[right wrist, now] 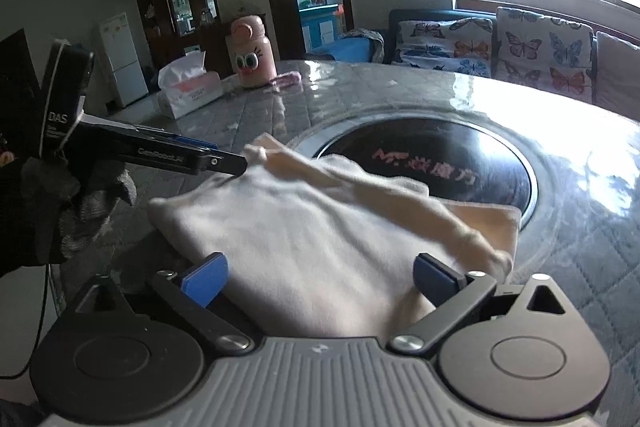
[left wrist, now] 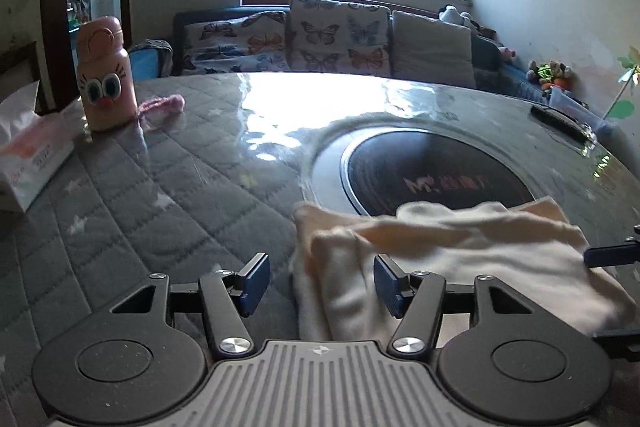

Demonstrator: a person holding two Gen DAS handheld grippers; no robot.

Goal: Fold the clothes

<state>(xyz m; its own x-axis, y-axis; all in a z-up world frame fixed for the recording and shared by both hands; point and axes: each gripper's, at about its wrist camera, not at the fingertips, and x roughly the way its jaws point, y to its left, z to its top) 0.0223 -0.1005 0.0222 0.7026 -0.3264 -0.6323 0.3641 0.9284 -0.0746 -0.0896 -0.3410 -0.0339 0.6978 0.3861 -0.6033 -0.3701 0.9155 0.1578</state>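
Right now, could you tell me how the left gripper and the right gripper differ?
The left gripper has narrower jaws than the right gripper. The left gripper sits at the folded cream garment's side edge, the right gripper over its near edge. Both stand open, gripping nothing.

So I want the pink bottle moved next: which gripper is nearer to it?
Left. The left gripper sits at the cloth's edge on the pink bottle's side; the right gripper is across the cloth, farther away.
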